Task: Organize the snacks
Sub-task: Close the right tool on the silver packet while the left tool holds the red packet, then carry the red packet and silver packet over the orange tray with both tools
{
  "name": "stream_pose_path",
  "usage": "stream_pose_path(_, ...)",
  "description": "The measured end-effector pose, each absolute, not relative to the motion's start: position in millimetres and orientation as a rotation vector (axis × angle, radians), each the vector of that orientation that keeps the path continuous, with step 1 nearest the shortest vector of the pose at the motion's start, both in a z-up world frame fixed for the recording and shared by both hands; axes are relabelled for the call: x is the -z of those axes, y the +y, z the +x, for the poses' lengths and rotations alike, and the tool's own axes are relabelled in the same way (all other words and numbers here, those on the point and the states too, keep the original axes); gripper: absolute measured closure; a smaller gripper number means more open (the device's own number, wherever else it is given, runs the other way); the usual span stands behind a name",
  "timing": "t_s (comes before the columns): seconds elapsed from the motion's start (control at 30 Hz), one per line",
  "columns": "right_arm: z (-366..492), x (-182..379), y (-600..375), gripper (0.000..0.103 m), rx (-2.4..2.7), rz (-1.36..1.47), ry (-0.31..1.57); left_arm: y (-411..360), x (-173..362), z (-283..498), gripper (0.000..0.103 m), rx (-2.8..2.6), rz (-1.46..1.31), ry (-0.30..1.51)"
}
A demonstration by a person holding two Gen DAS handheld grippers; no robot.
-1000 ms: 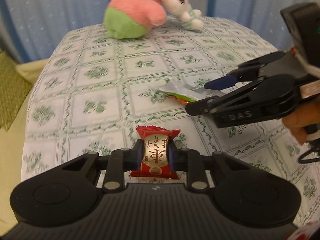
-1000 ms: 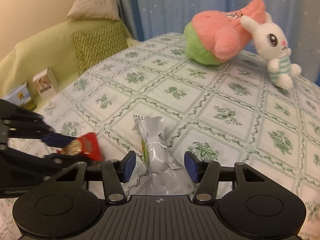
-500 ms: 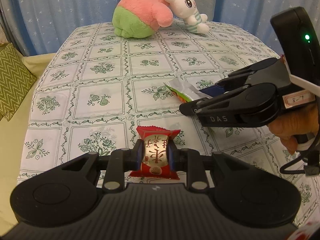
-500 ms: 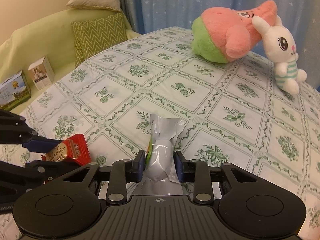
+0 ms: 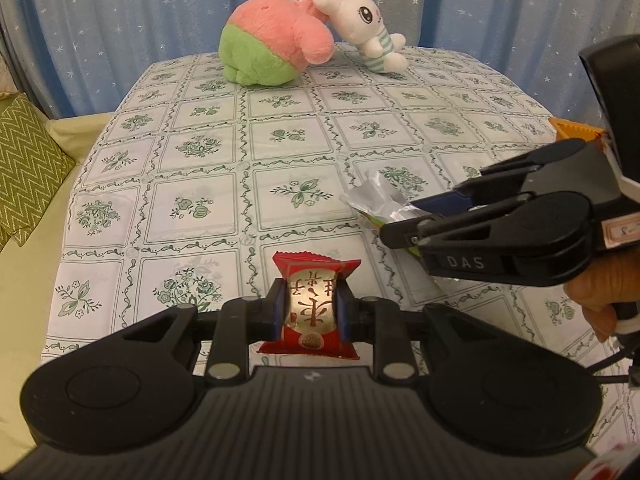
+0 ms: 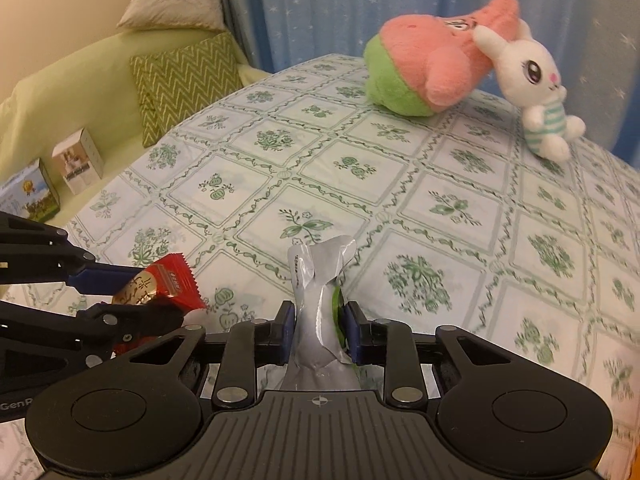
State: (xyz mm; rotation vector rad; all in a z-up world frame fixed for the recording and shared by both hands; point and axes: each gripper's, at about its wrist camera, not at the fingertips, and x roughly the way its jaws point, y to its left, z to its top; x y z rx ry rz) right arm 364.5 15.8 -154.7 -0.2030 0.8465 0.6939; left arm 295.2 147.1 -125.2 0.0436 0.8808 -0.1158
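Note:
My left gripper [image 5: 309, 309] is shut on a red snack packet with gold lettering [image 5: 310, 312] and holds it above the patterned tablecloth [image 5: 200, 200]. My right gripper [image 6: 320, 326] is shut on a silver snack pouch with a green patch [image 6: 320, 292], lifted off the cloth. In the left wrist view the right gripper [image 5: 404, 220] comes in from the right with the silver pouch [image 5: 374, 198]. In the right wrist view the left gripper [image 6: 120, 294] shows at the left with the red packet [image 6: 160, 286].
A pink and green plush [image 5: 276, 46] and a white rabbit plush [image 5: 368, 30] lie at the table's far edge. An orange packet [image 5: 572, 130] lies at the right edge. Zigzag cushions [image 6: 184, 80] and two small boxes [image 6: 78, 160] sit on the sofa at the left.
My right gripper has closed on the silver pouch and lifted it off the cloth. My left gripper has risen and drawn back with the red packet still held.

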Motion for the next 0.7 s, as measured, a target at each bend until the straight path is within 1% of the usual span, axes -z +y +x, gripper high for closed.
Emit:
stream_pose_path(0.4, 337.4, 134.1, -32.0, 0.076, -0.603, -0.068, 0.878, 121.3, 106.3, 278.4, 0.081, 0.131, 0.051, 0.869)
stream_pose_path(0.7, 305.0, 103.1, -53.0, 0.076, -0.570, 0.006, 0.858, 99.5, 86.5, 251.0, 0.081, 0.132, 0.035, 0.857)
